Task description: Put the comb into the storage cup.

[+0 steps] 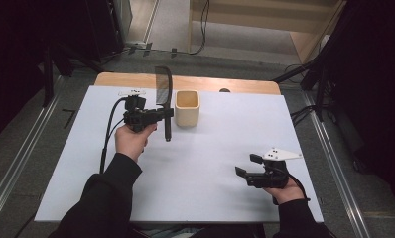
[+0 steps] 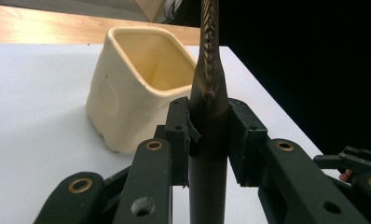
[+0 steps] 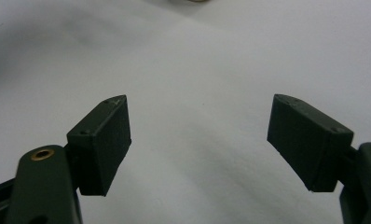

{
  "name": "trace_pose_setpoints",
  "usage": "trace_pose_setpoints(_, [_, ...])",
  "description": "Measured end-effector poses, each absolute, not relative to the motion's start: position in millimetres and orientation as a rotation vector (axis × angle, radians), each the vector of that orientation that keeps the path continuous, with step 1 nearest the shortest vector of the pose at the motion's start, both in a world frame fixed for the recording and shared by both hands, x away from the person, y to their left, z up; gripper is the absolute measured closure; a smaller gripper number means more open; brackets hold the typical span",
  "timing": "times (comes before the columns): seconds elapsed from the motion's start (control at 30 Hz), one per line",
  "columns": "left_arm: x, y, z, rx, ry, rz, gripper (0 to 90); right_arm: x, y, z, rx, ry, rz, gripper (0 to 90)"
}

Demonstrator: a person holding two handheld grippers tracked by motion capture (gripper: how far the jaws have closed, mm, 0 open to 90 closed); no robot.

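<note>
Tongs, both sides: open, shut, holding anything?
Left tongs: shut on the knife, by its handle.
Right tongs: open, nothing between them.

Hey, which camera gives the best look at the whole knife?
The high view: it shows the knife whole, blade up, beside the cream cup, clamped in the left gripper. The left gripper view shows its handle and spine edge-on, close up.

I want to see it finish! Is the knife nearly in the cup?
Done: the left gripper has its jaws clamped on the knife handle, blade up. In hand: it's held beside the cream cup. Left: getting it inside. The right gripper waits open.
</note>
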State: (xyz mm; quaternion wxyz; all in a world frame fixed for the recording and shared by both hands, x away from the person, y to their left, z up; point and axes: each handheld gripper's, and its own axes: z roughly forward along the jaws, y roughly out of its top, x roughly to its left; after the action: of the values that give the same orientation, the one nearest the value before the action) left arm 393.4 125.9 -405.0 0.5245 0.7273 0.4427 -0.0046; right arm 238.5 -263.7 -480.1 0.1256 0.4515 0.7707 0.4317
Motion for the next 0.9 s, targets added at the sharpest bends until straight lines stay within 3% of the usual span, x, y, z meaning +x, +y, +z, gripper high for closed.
trace_pose_setpoints(0.9, [416,102,-379,1.735,1.003,-0.002,72.4,239,-261,-480,1.331,2.244,1.281,19.8])
